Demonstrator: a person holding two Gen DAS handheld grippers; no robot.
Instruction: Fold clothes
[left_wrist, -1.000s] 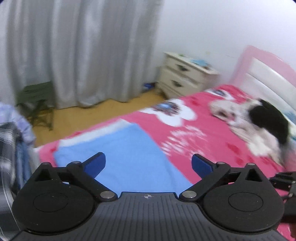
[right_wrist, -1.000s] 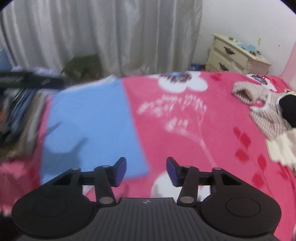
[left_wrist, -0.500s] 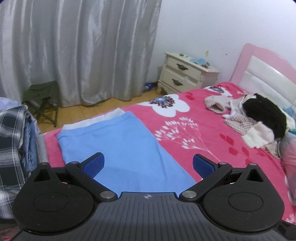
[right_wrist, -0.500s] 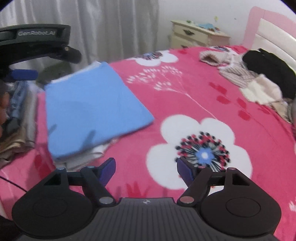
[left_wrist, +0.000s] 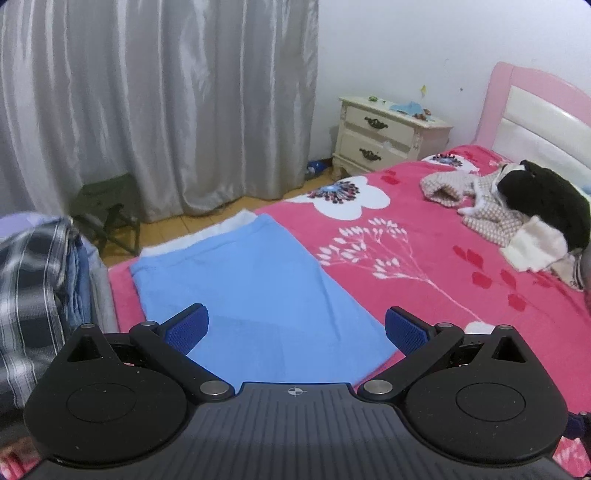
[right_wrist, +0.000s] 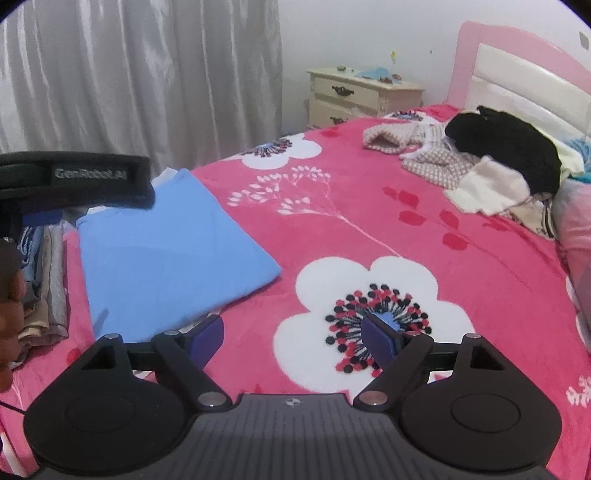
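Note:
A folded blue garment (left_wrist: 255, 291) (right_wrist: 166, 251) lies flat at the near corner of the pink flowered bed, on top of other folded pieces. My left gripper (left_wrist: 295, 328) hovers open above its near edge with nothing between the fingers. My right gripper (right_wrist: 293, 338) is over the bedspread just right of the garment, its jaws opening wide and empty. A heap of unfolded clothes (left_wrist: 524, 218) (right_wrist: 491, 166), black, beige checked and cream, sits near the headboard. The left gripper's body (right_wrist: 74, 177) shows at the left edge of the right wrist view.
A stack of folded clothes with a plaid piece on top (left_wrist: 40, 280) stands left of the bed corner. A cream nightstand (left_wrist: 388, 136) is against the wall, a green stool (left_wrist: 107, 210) by the grey curtain (left_wrist: 159, 103). The pink headboard (right_wrist: 524, 74) is at the far right.
Both grippers have swung to the right across the bed, away from the blue garment's left side. The right gripper's jaws have spread wider. The blue garment lies where it was.

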